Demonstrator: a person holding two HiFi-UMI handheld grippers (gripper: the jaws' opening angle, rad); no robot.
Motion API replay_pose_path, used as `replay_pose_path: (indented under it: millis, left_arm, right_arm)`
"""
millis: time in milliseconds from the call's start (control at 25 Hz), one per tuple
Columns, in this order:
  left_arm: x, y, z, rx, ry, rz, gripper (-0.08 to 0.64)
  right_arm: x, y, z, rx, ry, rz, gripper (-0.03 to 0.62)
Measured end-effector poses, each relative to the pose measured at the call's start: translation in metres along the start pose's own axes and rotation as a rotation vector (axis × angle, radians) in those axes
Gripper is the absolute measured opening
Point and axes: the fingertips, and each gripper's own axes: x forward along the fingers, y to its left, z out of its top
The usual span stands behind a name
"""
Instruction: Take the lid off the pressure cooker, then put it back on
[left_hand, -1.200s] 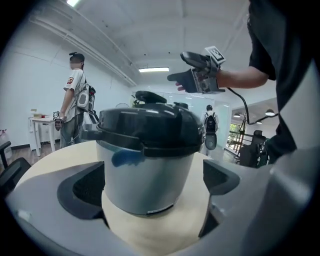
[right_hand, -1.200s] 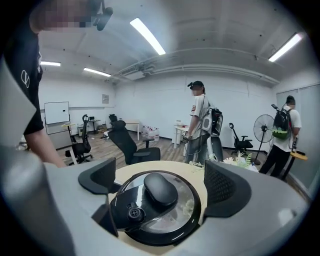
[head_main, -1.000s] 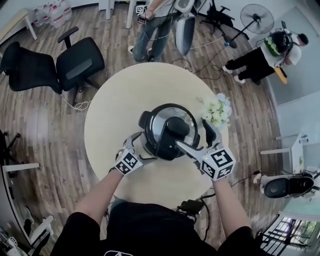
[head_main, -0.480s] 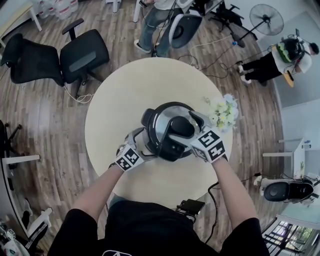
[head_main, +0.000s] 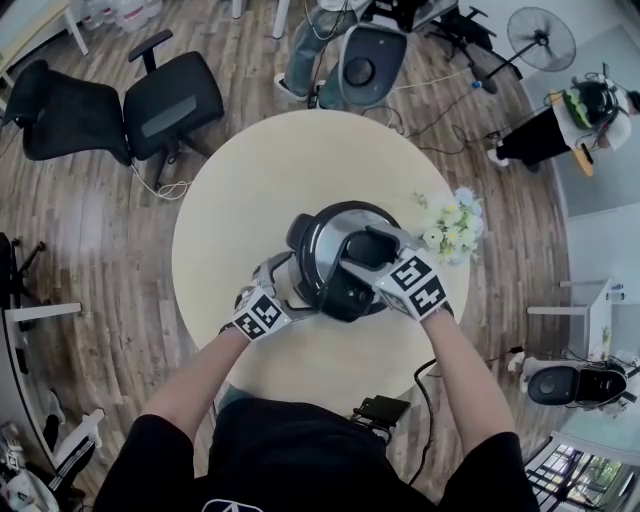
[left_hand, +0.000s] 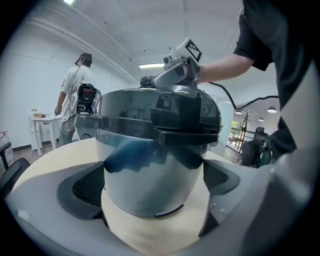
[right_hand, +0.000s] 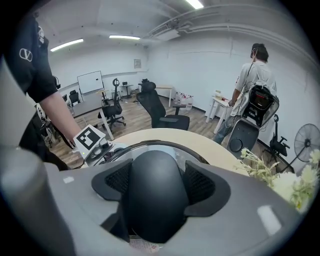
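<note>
A steel pressure cooker (head_main: 322, 245) stands on the round table (head_main: 250, 190) with its lid (left_hand: 160, 112) on. My left gripper (head_main: 283, 282) stays at its near-left side, and both pads press the pot's steel wall (left_hand: 150, 175). My right gripper (head_main: 366, 258) reaches down over the lid. Its jaws have just been closing, with the black lid handle (right_hand: 155, 195) between them. Both pads (right_hand: 202, 185) now touch that handle's sides. From the left gripper view the right gripper (left_hand: 177, 75) sits on top of the lid.
White flowers (head_main: 452, 225) lie on the table right of the cooker, close to my right gripper. Black office chairs (head_main: 165, 105) stand at the far left. One person (head_main: 320, 30) stands beyond the table, another (head_main: 575, 110) at the far right beside a fan (head_main: 540, 35).
My right gripper has come down from the cooker's right side onto the lid, and its jaws have narrowed around the handle. The left gripper has kept still at the pot.
</note>
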Motion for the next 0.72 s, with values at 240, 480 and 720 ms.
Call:
replay_pose_path:
  millis: [240, 480, 720]
  left_arm:
    - [0.0002, 0.0005, 0.0002, -0.001, 0.002, 0.004, 0.591]
    - [0.0033, -0.0018, -0.0023, -0.008, 0.009, 0.01, 0.591]
    - [0.0058, -0.0041, -0.0059, -0.016, 0.006, 0.011, 0.592]
  right_arm:
    - [0.001, -0.0009, -0.0029, 0.014, 0.027, -0.007, 0.333]
    - [0.0002, -0.0052, -0.0026, 0.063, 0.03, -0.039, 0.339]
    - [-0.0005, -0.008, -0.0032, 0.111, 0.032, -0.073, 0.341]
